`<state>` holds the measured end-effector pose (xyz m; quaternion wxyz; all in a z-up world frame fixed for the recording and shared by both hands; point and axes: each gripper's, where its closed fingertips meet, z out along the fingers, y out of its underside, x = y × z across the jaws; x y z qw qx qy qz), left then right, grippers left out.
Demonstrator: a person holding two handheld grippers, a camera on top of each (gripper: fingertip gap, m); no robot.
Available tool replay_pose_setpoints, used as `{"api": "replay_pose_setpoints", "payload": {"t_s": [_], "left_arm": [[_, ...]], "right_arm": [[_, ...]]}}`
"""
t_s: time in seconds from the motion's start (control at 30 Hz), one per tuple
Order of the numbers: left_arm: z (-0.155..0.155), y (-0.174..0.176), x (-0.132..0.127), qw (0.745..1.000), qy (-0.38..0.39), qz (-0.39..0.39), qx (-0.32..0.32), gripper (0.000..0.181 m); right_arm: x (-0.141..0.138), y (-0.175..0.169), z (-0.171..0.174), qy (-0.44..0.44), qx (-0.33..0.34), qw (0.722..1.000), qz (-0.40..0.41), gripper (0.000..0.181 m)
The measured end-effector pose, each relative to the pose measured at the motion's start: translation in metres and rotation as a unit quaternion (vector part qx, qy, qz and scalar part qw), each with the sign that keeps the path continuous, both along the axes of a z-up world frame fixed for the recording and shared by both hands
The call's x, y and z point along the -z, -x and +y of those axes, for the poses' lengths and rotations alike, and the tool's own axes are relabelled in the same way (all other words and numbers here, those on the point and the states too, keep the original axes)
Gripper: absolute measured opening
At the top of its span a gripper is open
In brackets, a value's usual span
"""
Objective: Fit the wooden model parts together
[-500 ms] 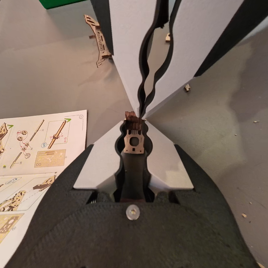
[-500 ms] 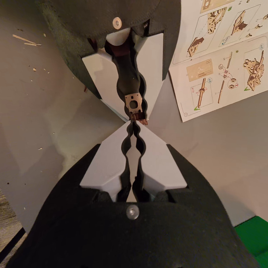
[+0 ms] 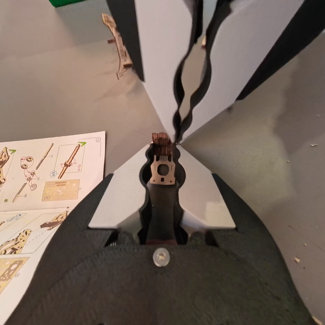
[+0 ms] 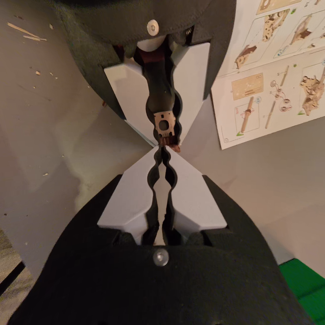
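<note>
Left gripper (image 3: 162,149): I read its two grey fingers clenched on a small wooden model part (image 3: 163,171); the flat plate with a round hole lies between the black wavy pads, and its dark toothed end juts past the fingertips.
Right gripper (image 4: 162,148): its tips are pressed nearly together, with a wavy slit open farther back; I cannot tell from either view whether anything is pinched at the tips.
Meeting point: the two grippers face each other tip to tip; in the right wrist view the left gripper (image 4: 168,140) comes in from the top, and the toothed end of the wooden model part (image 4: 165,125) sits just beside the right gripper's tips; in the left wrist view the right gripper (image 3: 176,140) comes down from the top edge, its tips touching or all but touching the toothed end.
Height: both grippers hang above the grey desk (image 3: 263,158); the part is off its surface.
Instruction sheet (image 3: 44,175): lies flat on the desk on the left gripper's left side; printed with assembly drawings.
Curved wooden strip (image 3: 121,47): lies on the desk beyond the sheet, partly hidden by the right gripper.
Wood splinters (image 4: 29,36): scattered on the desk.
Green box (image 4: 306,284): at the lower right corner of the right wrist view.
</note>
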<state>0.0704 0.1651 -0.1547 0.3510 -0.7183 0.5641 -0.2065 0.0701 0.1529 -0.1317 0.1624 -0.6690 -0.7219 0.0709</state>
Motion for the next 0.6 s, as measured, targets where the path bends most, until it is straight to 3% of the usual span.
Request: {"api": "replay_pose_setpoints", "payload": {"t_s": [0.03, 0.2, 0.33, 0.43, 0.6], "left_arm": [[0.0, -0.001, -0.001, 1.0, 0.002, -0.005, 0.001, 0.021], [0.0, -0.002, -0.002, 1.0, 0.004, -0.009, 0.002, 0.02], [0.0, -0.002, -0.002, 1.0, 0.005, -0.01, 0.003, 0.02], [0.0, -0.002, -0.003, 1.0, 0.006, -0.011, 0.004, 0.02], [-0.001, -0.002, -0.003, 1.0, 0.004, -0.01, 0.004, 0.02]], "right_arm": [[0.003, 0.003, -0.004, 0.013, -0.004, 1.0, 0.011, 0.0], [0.025, -0.015, -0.007, 0.021, 0.01, 1.0, -0.009, 0.0], [0.006, -0.017, 0.008, 0.011, 0.036, 0.999, 0.036, 0.0], [-0.008, -0.016, 0.0, 0.036, 0.041, 0.996, 0.076, 0.0], [0.001, -0.021, 0.002, 0.051, 0.069, 0.993, 0.081, 0.0]]}}
